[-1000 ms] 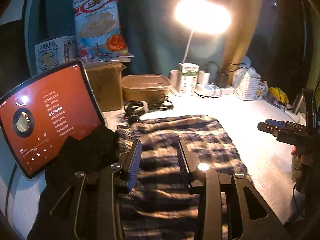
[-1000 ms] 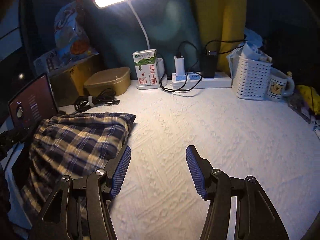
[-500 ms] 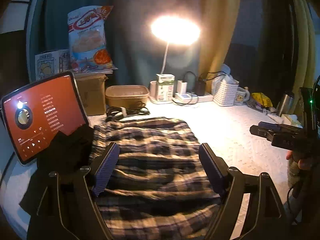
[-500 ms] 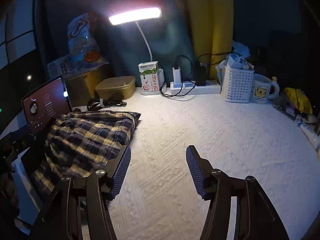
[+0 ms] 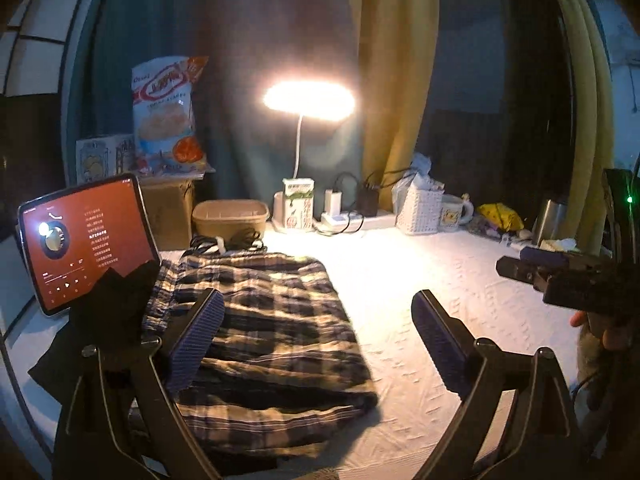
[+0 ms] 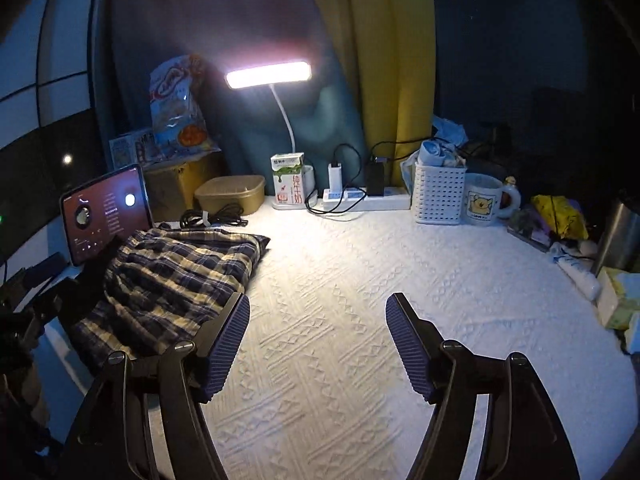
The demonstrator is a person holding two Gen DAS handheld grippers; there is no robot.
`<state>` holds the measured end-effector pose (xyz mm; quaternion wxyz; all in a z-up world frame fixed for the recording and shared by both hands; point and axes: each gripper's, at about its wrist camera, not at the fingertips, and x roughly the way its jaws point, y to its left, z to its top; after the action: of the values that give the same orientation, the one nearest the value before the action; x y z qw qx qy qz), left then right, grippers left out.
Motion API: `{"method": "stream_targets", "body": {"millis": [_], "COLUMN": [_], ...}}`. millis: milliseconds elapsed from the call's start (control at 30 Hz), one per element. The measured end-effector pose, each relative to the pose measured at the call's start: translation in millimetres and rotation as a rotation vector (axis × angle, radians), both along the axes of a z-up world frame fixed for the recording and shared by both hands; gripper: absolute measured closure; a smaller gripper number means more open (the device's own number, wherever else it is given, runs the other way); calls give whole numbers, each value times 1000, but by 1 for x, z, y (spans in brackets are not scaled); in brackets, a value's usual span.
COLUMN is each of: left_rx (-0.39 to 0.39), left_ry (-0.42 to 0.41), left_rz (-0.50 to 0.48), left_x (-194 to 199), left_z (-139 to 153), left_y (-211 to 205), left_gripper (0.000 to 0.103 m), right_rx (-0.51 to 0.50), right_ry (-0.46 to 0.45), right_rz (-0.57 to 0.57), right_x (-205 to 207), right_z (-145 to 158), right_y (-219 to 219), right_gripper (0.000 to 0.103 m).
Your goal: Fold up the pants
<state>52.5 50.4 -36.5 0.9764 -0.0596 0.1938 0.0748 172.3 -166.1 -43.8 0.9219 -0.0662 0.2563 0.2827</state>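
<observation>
The plaid pants [image 5: 272, 332] lie folded in a flat stack on the white textured tablecloth [image 5: 420, 276], at the table's left; they also show in the right wrist view [image 6: 172, 276]. My left gripper [image 5: 318, 334] is open and empty, raised above the pants' near right edge. My right gripper [image 6: 318, 342] is open and empty over bare cloth, to the right of the pants. It also shows at the right edge of the left wrist view [image 5: 520, 264].
A tablet [image 5: 84, 240] with a red screen leans at the left, a dark cloth [image 5: 108, 312] in front of it. Along the back stand a lamp [image 5: 308, 100], milk carton [image 5: 298, 208], lidded box [image 5: 230, 216], cables [image 5: 228, 240], power strip [image 6: 360, 198], white basket [image 6: 438, 194] and mug [image 6: 486, 200].
My left gripper opened wide, letting go of the pants, and drew back and up. My right gripper also pulled back, staying open.
</observation>
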Motion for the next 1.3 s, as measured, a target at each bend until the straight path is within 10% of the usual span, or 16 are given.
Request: {"method": "stream_targets", "body": {"millis": [1300], "left_rx": [92], "left_ry": [-256], "left_rz": [26], "left_x": [-72], "left_z": [88], "left_y": [-47], "left_gripper": [1], "right_rx": [56], "right_ry": [-312], "right_rz": [-118], "right_x": [-127], "right_z": [109], "right_y": [-66], "right_gripper": [3]}}
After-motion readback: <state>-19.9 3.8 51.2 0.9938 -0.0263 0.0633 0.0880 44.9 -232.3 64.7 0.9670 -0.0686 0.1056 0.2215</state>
